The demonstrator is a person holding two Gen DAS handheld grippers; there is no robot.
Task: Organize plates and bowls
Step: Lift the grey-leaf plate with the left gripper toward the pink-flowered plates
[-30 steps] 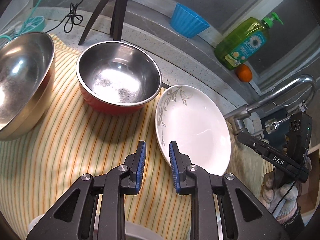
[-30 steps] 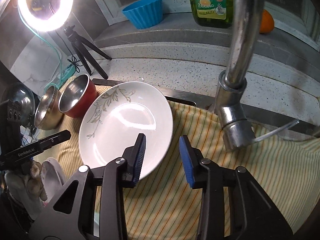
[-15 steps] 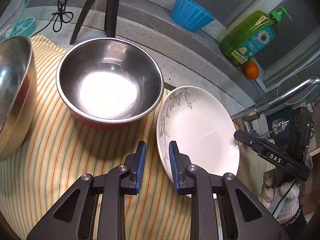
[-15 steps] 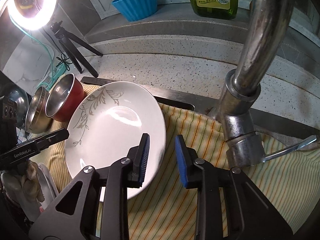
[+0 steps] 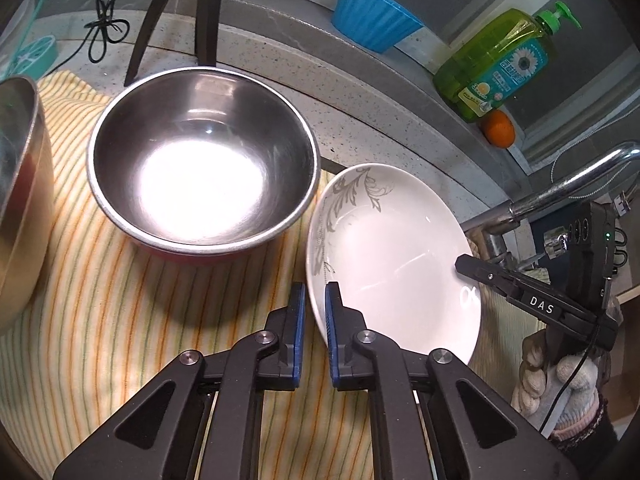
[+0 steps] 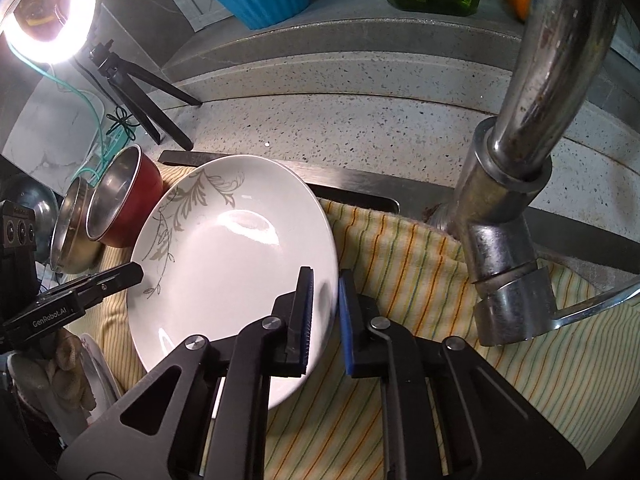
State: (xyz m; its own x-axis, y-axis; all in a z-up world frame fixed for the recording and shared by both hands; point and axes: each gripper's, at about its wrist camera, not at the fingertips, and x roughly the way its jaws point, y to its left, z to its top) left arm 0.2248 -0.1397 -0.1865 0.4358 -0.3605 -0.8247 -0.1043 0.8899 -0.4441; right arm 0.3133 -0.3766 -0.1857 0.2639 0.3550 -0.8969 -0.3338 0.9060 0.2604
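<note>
A white plate with a grey leaf pattern (image 5: 384, 248) is held tilted above the striped cloth. My left gripper (image 5: 315, 308) is shut on its left rim. My right gripper (image 6: 326, 300) is shut on its right rim, and the plate fills the middle of the right wrist view (image 6: 232, 264). A red bowl with a steel inside (image 5: 200, 172) stands on the cloth just left of the plate. A gold steel bowl (image 5: 20, 200) stands at the far left. Both bowls also show in the right wrist view: the red bowl (image 6: 124, 200), the gold bowl (image 6: 74, 228).
A steel faucet (image 6: 516, 184) rises right of the plate. A blue cup (image 5: 372, 24), a green soap bottle (image 5: 496, 68) and an orange (image 5: 498, 128) stand on the back ledge. A black tripod (image 5: 200, 12) stands behind the red bowl. The yellow striped cloth (image 5: 100, 320) covers the counter.
Both grippers have closed onto the plate's rims. The left wrist camera has moved closer to the red bowl, and the plate has tilted up.
</note>
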